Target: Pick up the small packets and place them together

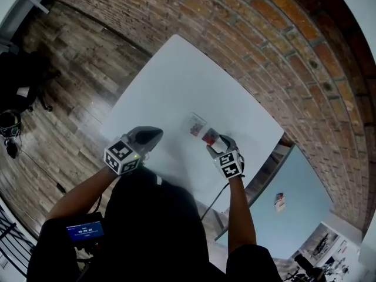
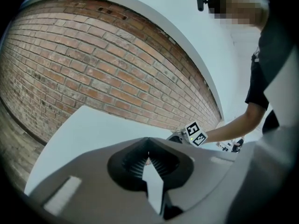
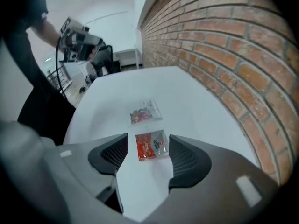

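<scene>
Head view, looking steeply down: a white rectangular table (image 1: 176, 81) stands with one edge against a red brick wall (image 1: 247, 16), on a brown wood-plank floor (image 1: 76, 81). Two small packets lie near the person's side of the table, just beside each other but not touching. One is a clear plastic packet with a multicoloured print (image 1: 196, 124). The other is a red-and-clear plastic packet (image 1: 210, 137), the nearer of the two to the person. The right gripper (image 1: 213, 144) points steeply down over the red-and-clear packet. In the right gripper view its jaws stand apart with that packet (image 3: 151, 146) flat on the tabletop between them. A strip of table shows on the left side, so the pads are not pressing on it: the gripper is released and grasps nothing. The clear printed packet (image 3: 145, 112) lies just beyond the jaw tips. The left gripper (image 1: 155, 134) hangs over bare table, well to the left of both packets. In the left gripper view its jaws (image 2: 148, 161) are clenched together with nothing between them, and the right gripper's marker cube (image 2: 196, 133) shows beyond.
</scene>
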`<state>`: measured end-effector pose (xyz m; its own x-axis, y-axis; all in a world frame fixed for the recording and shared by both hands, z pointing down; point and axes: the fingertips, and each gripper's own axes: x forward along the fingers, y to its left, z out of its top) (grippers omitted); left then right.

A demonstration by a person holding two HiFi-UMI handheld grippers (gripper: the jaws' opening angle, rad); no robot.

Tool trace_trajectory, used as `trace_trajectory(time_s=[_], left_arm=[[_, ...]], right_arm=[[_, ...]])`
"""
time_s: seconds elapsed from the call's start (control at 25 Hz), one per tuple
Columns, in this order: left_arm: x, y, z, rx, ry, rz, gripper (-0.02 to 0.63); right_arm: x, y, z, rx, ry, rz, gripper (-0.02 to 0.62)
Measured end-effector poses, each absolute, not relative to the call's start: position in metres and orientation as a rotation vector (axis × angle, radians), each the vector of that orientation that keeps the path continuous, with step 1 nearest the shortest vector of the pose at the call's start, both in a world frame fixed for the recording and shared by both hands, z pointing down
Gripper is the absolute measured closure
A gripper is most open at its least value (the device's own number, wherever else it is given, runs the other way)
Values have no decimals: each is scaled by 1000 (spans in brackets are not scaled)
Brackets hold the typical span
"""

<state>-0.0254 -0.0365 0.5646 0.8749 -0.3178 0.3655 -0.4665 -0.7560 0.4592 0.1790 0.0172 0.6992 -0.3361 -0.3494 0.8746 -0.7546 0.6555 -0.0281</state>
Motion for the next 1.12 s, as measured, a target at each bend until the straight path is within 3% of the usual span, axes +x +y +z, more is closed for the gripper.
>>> trace_trajectory(time_s=[0.2,0.24,0.36,0.4,0.6,0.88,1.12], left_arm=[[-49,-64,552,2503,-553,326,606],[-56,-71,549,2518,-560,330,606],[-59,-77,522,2712,-526,393,606],[-55,-71,507,2789,-474,378,606],[-55,-43,473,2827,-369,241,606],[-36,-2,398,2894,-436,53,606],[-30,118,341,2975,-410,-117,606]], right_arm=[[172,35,603,1365,-2153,731,333],[165,41,580,1462,-2215,761,374],[140,60,511,1718,-2351,687,581],[131,66,490,1782,-2360,605,592],[86,87,417,1960,-2229,192,592],[82,149,384,2081,-2211,75,592],[75,235,370,2071,-2173,-92,592]])
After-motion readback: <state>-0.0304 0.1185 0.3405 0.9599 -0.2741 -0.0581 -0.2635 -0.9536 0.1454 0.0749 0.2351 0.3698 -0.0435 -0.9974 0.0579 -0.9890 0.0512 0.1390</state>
